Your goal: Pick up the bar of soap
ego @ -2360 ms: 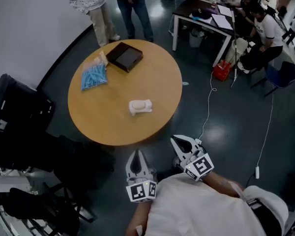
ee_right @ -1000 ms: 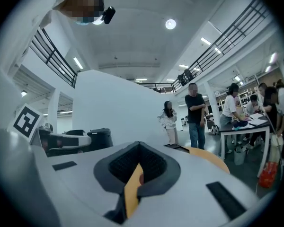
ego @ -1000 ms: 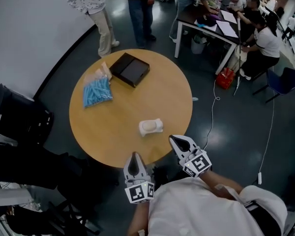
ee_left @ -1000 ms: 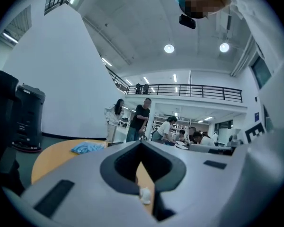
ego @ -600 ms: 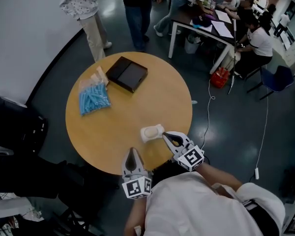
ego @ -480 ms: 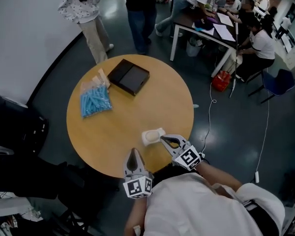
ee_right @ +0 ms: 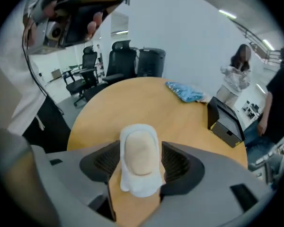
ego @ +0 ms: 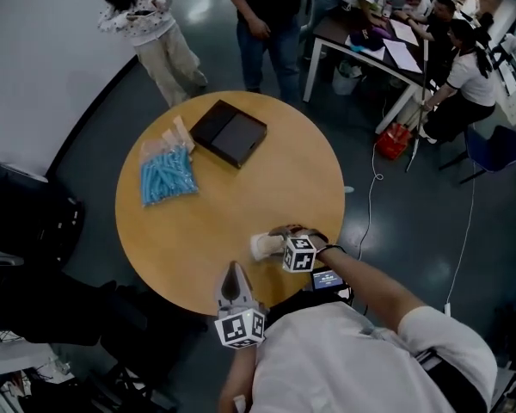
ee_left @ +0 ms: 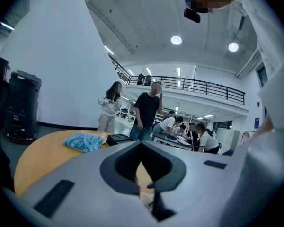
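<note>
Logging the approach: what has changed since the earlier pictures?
The right gripper reached forward over the table to the bar of soap; its jaws are opening, with the soap between them, not yet gripped. The left gripper, shut, the bag of blue pieces and the black box stayed put.

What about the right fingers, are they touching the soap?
Cannot tell. Right gripper view: the right gripper's opening fingers flank the beige soap bar in its white holder, with neither gap nor pressing plain.

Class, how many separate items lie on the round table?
3: black box at the far side, bag of blue pieces to its left, bar of soap near the front edge.
</note>
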The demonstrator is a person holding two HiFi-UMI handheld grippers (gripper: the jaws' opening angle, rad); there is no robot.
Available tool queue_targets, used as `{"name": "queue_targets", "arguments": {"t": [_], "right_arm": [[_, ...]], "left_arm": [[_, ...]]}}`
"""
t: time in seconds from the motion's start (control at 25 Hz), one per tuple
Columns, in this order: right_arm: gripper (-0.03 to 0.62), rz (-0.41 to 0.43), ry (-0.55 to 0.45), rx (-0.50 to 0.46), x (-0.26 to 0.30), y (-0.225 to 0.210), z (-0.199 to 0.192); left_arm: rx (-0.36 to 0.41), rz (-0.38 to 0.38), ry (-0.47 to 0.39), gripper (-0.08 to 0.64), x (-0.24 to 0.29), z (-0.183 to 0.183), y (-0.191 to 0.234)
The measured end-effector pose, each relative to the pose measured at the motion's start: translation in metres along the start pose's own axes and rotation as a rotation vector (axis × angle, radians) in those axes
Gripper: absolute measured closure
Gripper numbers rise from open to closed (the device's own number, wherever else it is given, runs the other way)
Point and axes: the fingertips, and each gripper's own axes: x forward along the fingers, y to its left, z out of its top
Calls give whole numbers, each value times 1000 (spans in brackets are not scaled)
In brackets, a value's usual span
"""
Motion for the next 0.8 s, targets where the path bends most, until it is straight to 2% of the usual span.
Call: {"name": "queue_targets", "arguments": {"t": [0.24, 0.4, 0.56, 0.8], "right_arm": [[327, 117, 122, -170, 33, -2, -13], [327, 173, 149, -196, 39, -2, -14], [327, 172, 161, -263, 42, -8, -13], [333, 133, 130, -272, 40, -5, -14]], "left_arm": [[-5, 11, 9, 554, 8, 3, 5], [-12, 18, 19, 554, 13, 2, 13], [-19, 24, 27, 554, 18, 0, 16], [-26, 20, 25, 554, 19, -1, 12]]}}
